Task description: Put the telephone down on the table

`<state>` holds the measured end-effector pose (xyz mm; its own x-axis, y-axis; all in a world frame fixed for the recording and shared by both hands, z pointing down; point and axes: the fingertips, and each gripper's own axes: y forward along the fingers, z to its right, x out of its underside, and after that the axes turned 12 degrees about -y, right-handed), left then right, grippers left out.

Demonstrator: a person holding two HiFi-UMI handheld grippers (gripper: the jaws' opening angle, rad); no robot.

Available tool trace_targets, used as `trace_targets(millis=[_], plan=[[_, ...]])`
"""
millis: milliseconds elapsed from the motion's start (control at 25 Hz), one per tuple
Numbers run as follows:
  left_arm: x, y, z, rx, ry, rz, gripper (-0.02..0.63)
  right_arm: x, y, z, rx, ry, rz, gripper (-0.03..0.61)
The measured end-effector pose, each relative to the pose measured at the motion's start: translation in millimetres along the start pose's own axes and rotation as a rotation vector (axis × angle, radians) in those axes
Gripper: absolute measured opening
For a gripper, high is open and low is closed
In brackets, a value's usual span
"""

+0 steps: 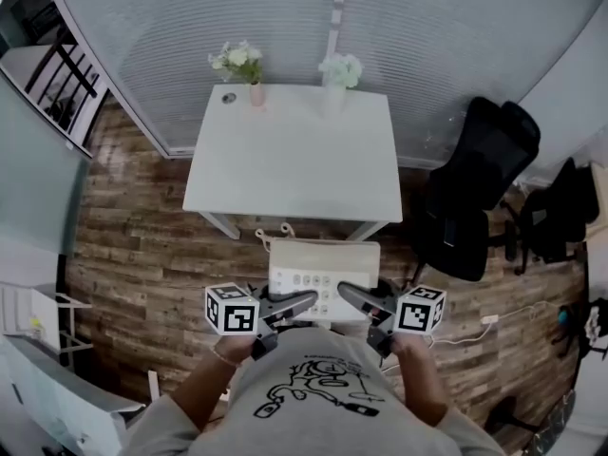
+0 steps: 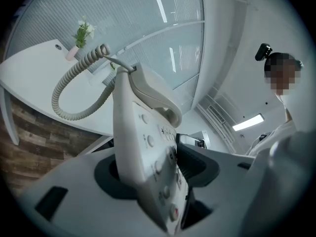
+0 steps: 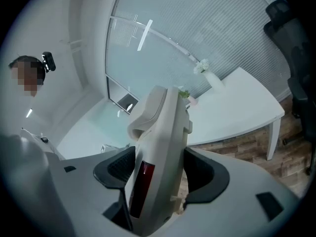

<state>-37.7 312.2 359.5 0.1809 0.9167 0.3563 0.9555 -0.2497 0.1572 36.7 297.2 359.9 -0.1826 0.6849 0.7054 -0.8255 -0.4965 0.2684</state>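
The white surface (image 1: 285,160) stands well ahead while the telephone (image 1: 323,269) hangs over the floor (image 1: 142,245), clamped at opposite edges by the jaws of the left gripper (image 1: 285,307) and right gripper (image 1: 366,302); an uneven release could tip it, and the dangling coiled cord (image 2: 74,90) may snag on the surface's edge.

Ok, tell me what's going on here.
A person grips a white phone between two claws, the left claw on one side and the right claw on the other, each shut on it. The phone hangs over the wood floor, short of the white table, so it is not yet set down.
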Motion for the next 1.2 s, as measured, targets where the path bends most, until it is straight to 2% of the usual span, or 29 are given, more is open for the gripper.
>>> trace_targets(millis=[640, 1200], plan=[[-7, -39, -10, -0.002, -0.003, 0.002, 0.241, 8, 34, -22, -0.013, -0.005, 0.004, 0.311], [-36, -23, -26, -0.009, -0.021, 0.014, 0.241, -14, 49, 6, -0.021, 0.006, -0.008, 0.311]])
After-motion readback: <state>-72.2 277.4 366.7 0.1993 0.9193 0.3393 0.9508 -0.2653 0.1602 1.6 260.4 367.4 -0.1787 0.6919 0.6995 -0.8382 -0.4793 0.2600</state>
